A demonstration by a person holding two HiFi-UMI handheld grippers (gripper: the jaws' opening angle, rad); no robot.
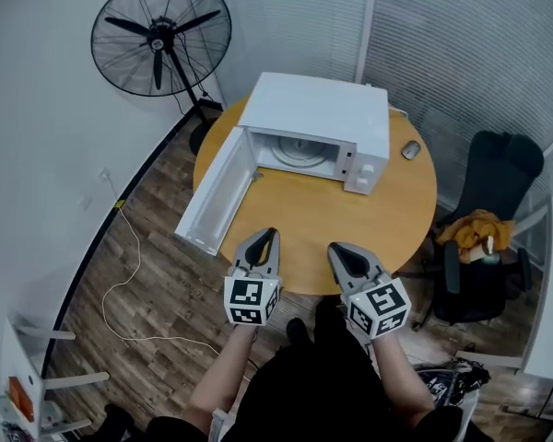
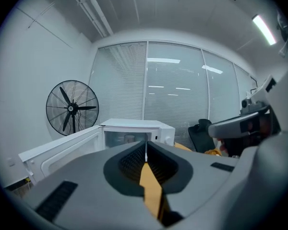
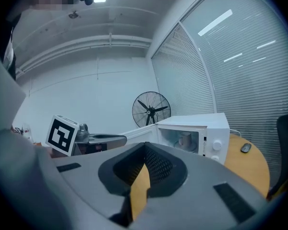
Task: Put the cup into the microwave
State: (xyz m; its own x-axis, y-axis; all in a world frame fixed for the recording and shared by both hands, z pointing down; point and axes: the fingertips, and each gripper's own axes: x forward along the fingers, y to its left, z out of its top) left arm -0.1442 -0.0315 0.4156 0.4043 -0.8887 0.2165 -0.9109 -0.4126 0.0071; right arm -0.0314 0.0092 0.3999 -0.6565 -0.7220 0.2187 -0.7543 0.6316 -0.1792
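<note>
- Fan (image 1: 161, 35): stands on the floor at far left, beyond the counter's (image 1: 401, 215) rim.
- Microwave door (image 1: 216, 191): swung fully open to the left, its outer end overhanging the round counter's left edge.
- Microwave (image 1: 324, 109): at the far side of the counter, cavity facing the person. A broad bare stretch of counter lies between its front and the near rim.
- Cup (image 3: 186, 139): inside the microwave cavity. The right gripper view shows it upright behind the open front. The left gripper view gives only a faint shape, and the head view does not resolve it.
- Left gripper (image 1: 271, 236): over the near rim, jaws closed tip to tip, nothing between them. It points at the open cavity, well apart from the cup.
- Right gripper (image 1: 336, 249): beside the left one over the near rim, jaws likewise closed and empty, also well apart from the cup.
- Mouse (image 1: 411, 149): on the counter just right of the microwave.
- Chair (image 1: 498, 168): on the floor past the counter's right edge.
</note>
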